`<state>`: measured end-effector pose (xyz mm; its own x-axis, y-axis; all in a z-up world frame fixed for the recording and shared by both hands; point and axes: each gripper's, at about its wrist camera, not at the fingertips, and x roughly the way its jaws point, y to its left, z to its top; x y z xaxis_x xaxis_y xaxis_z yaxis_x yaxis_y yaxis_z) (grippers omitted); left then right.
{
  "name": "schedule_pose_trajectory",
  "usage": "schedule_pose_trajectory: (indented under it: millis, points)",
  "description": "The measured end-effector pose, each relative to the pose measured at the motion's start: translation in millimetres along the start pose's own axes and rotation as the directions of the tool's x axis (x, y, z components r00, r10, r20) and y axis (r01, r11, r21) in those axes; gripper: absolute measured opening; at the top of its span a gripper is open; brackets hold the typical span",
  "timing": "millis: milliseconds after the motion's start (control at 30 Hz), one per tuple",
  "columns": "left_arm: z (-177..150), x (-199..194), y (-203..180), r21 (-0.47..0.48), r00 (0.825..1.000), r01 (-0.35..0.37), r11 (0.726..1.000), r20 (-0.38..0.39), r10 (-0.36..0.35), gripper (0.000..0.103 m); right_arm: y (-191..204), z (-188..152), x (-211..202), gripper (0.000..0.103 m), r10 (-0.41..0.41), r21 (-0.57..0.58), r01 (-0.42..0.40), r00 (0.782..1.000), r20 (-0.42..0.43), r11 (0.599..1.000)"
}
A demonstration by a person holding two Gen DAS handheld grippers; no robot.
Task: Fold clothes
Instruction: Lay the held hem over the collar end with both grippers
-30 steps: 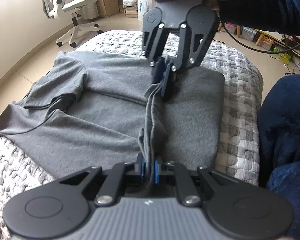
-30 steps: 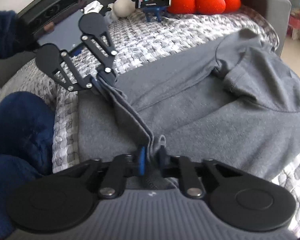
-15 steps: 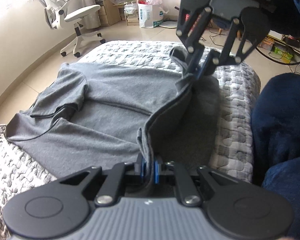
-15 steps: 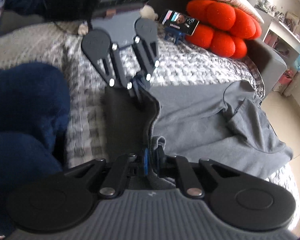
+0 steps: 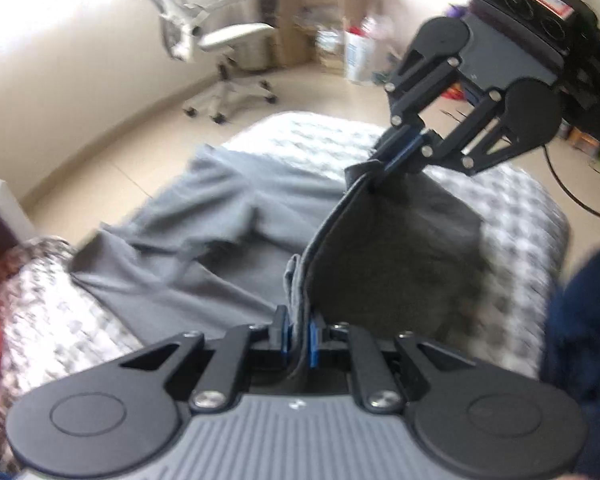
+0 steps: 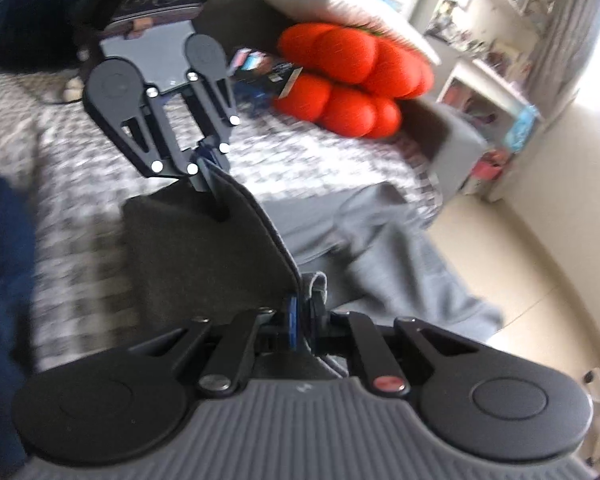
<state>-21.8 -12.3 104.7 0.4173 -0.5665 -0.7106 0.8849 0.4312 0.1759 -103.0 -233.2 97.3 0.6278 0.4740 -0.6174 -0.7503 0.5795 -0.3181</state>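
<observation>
Both grippers are up off the bed with the grey shirt (image 5: 204,216) strung between them. The left gripper (image 5: 298,334) has its jaws pressed together on the hem, the cloth bunched right between its blue pads (image 5: 285,332). Ahead of those jaws and higher, the right gripper (image 5: 398,160) is pinching the other end of the same edge, so the hem runs taut from one set of jaws to the other.

Below that lifted edge, a flap of the shirt hangs down in shadow, dark on its underside. The rest of the garment lies flat on the grey-and-white quilt (image 5: 516,208), spreading away to the left of the left jaws, a sleeve rumpled there.

From the right wrist view, the right gripper (image 6: 302,320) shows fabric clamped between its pads, and the left gripper (image 6: 204,168) sits ahead of those jaws, holding the far corner. Beyond them, a red cushion (image 6: 352,88) rests at the head of the bed. A white office chair (image 5: 216,52) stands on the floor past the quilt. Both views are blurred.
</observation>
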Motion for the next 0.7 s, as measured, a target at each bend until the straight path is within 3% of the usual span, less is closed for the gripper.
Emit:
schedule_pose_trajectory:
  millis: [233, 433, 700]
  points:
    - [32, 39, 54, -0.005, 0.995, -0.098, 0.995, -0.002, 0.098, 0.009, -66, 20, 49, 0.007, -0.06, 0.014, 0.061, 0.998, -0.03, 0.998]
    - [55, 60, 90, 0.006, 0.989, -0.142, 0.99, 0.047, 0.142, 0.009, -114, 28, 88, 0.007, -0.119, 0.036, 0.122, 0.99, -0.076, 0.992]
    - [79, 101, 132, -0.03, 0.978, -0.205, 0.978, 0.032, 0.206, 0.009, -158, 35, 135, 0.007, -0.17, 0.081, 0.181, 0.976, -0.134, 0.98]
